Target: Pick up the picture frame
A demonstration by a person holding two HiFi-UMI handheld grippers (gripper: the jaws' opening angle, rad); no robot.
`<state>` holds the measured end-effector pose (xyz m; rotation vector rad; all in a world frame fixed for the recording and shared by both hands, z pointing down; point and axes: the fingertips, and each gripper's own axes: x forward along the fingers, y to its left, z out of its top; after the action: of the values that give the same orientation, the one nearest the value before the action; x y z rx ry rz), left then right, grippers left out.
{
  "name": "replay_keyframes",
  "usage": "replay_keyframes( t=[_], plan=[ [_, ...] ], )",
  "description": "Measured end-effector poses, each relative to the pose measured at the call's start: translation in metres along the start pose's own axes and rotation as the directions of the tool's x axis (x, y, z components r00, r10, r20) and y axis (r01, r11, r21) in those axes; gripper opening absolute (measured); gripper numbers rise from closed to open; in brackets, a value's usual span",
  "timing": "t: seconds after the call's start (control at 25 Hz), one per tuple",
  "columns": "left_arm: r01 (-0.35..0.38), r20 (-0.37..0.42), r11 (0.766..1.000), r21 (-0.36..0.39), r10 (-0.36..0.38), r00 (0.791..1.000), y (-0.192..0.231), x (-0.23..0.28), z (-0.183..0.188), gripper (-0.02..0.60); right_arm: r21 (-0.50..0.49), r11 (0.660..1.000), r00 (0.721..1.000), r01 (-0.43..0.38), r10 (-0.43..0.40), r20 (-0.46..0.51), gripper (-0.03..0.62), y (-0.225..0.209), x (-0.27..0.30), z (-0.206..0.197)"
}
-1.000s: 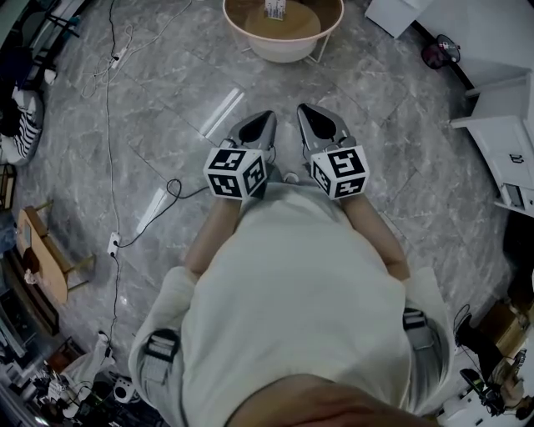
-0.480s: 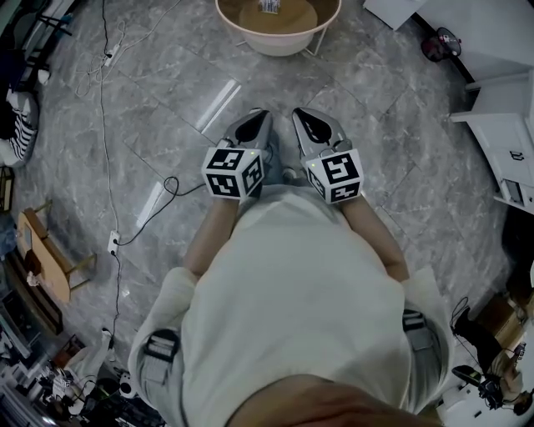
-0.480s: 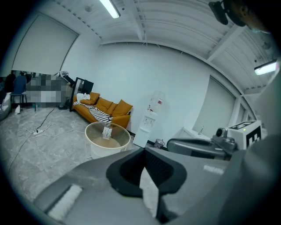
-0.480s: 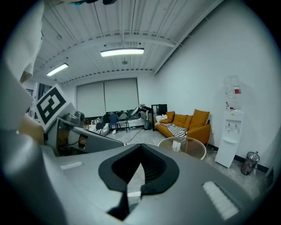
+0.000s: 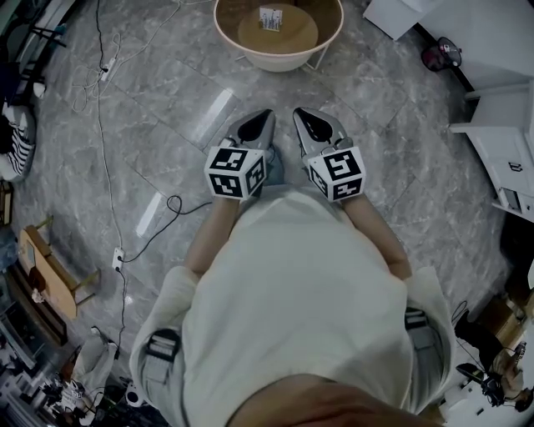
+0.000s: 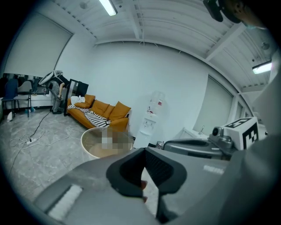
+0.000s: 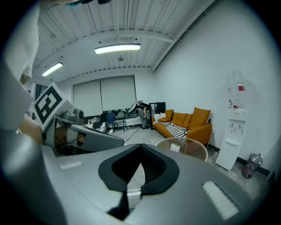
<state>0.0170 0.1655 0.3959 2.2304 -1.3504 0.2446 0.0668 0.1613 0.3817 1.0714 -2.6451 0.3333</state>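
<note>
Ahead, the table (image 5: 279,63) (picture frame (image 5: 269,17) atop) sits nearer.

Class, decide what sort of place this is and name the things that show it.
Probably an office or lab lounge: an orange sofa, a water dispenser beside it and a round table on an open floor.

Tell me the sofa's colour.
The sofa is orange, clearest in the right gripper view.
</note>
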Motion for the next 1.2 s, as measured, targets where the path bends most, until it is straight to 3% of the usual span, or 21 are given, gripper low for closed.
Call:
replay_keyframes(
  t=[0.16,0.68,0.92,1.2],
  plan=[
    [0.035,-0.007,0.999,0.0,-0.035,0.999,0.026,0.023,0.028,0.002,-0.047,0.999,1.0,0.011,-0.012,-0.02,0.0,-0.016,0.038,0.018],
    [0.07,-0.041,0.997,0.019,-0.069,0.997,0.125,0.093,0.102,0.002,0.037,0.997,0.997,0.073,-0.074,0.028,0.0,-0.07,0.151,0.074],
    [0.094,-0.055,0.995,0.028,-0.092,0.994,0.16,0.119,0.119,0.002,0.062,0.992,0.993,0.113,-0.114,0.012,0.0,-0.088,0.191,0.079],
    [0.086,-0.083,0.995,0.05,-0.082,0.993,0.191,0.151,0.114,0.002,0.07,0.983,0.985,0.171,-0.169,-0.043,0.0,-0.115,0.213,0.066]
  ],
)
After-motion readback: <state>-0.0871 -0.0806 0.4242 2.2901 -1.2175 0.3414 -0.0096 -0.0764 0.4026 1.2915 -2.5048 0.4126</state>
